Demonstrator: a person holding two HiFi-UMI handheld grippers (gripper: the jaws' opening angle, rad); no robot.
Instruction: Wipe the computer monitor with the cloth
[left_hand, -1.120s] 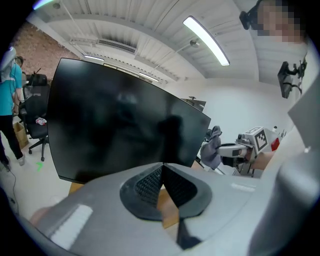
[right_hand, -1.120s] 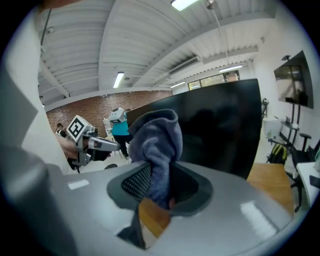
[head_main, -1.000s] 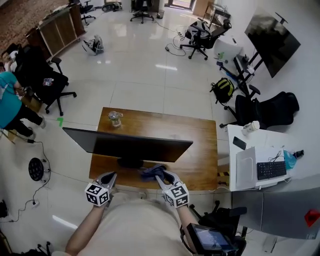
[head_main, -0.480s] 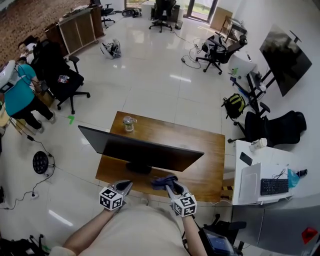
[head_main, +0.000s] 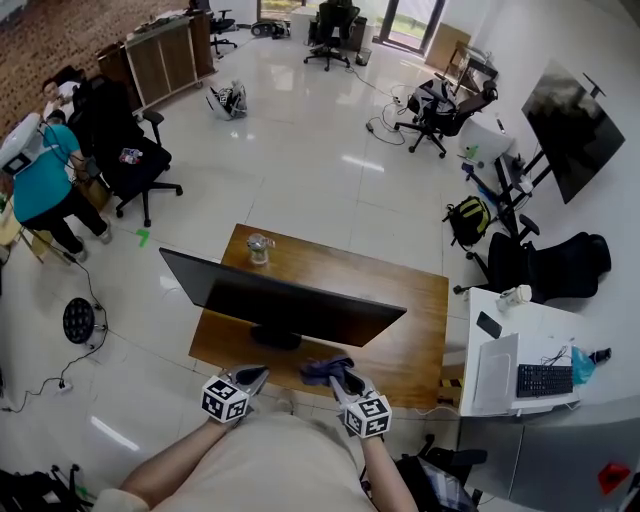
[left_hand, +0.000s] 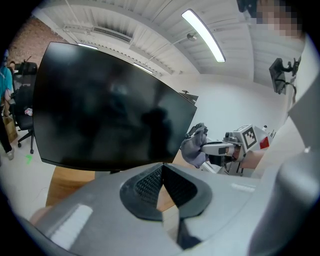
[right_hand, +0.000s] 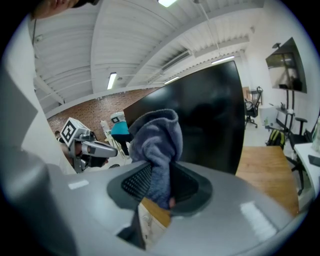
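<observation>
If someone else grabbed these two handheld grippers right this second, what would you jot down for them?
Left gripper: shut, empty, held low in front of the monitor.
Right gripper: shut on the blue-grey cloth, near the screen's lower edge.
The monitor stands on the wooden desk.
Done: cloth in grip.
Left: wipe the screen; I cannot tell whether the cloth touches it.
</observation>
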